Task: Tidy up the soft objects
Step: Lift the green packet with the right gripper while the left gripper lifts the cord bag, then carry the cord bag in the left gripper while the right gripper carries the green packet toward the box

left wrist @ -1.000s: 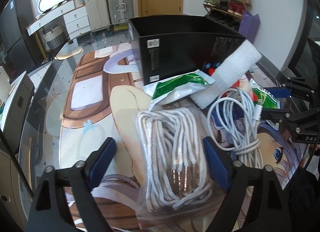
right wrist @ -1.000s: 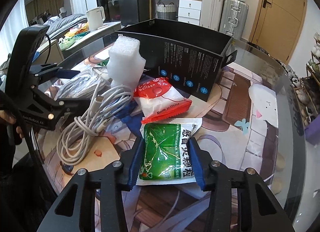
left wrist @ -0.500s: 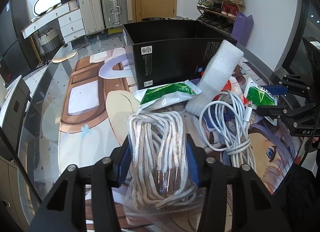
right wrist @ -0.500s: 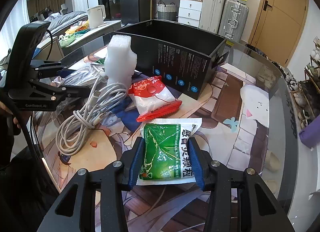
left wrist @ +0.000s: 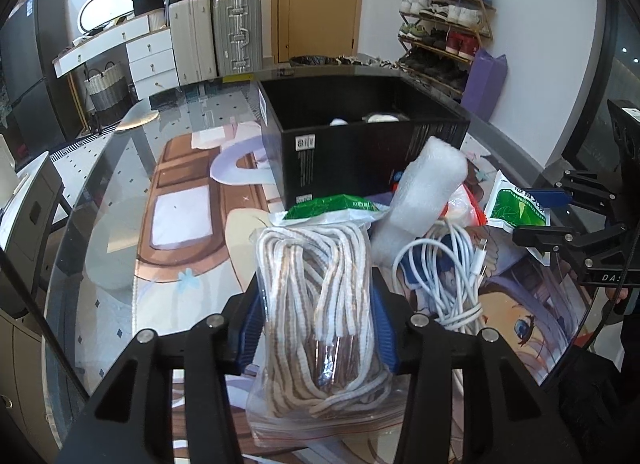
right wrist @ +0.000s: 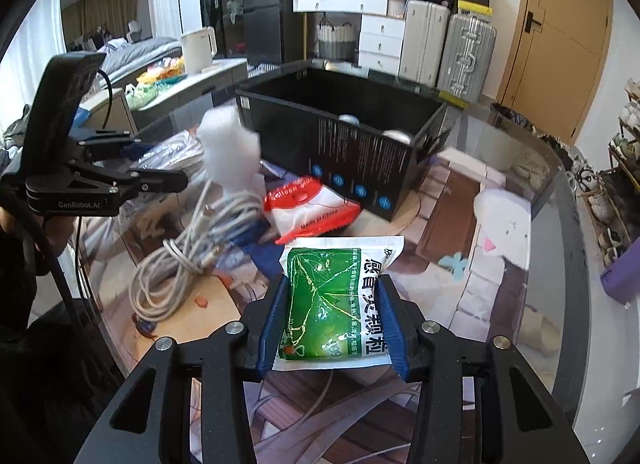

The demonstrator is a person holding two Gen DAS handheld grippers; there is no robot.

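Note:
My left gripper [left wrist: 318, 296] is shut on a clear bag of white-and-brown cord [left wrist: 320, 304] and holds it above the table. My right gripper [right wrist: 334, 304] is shut on a green-and-white packet [right wrist: 334, 304], lifted a little above the table. A black open box [left wrist: 360, 144] stands behind the pile; it also shows in the right wrist view [right wrist: 344, 136], with two pale round items inside. A white foam block [left wrist: 424, 200], a coiled white cable [left wrist: 444, 272], a second green packet [left wrist: 332, 210] and a red-and-white packet [right wrist: 310, 210] lie in front of the box.
The glass table [left wrist: 120, 204] has a printed cartoon mat and a curved edge. Suitcases, white drawers and a shoe rack stand beyond it. The left gripper shows at the left of the right wrist view [right wrist: 132, 168].
My left gripper has closed on the bag of cord and lifted it. My right gripper has risen with the green packet. The foam block has shifted a little.

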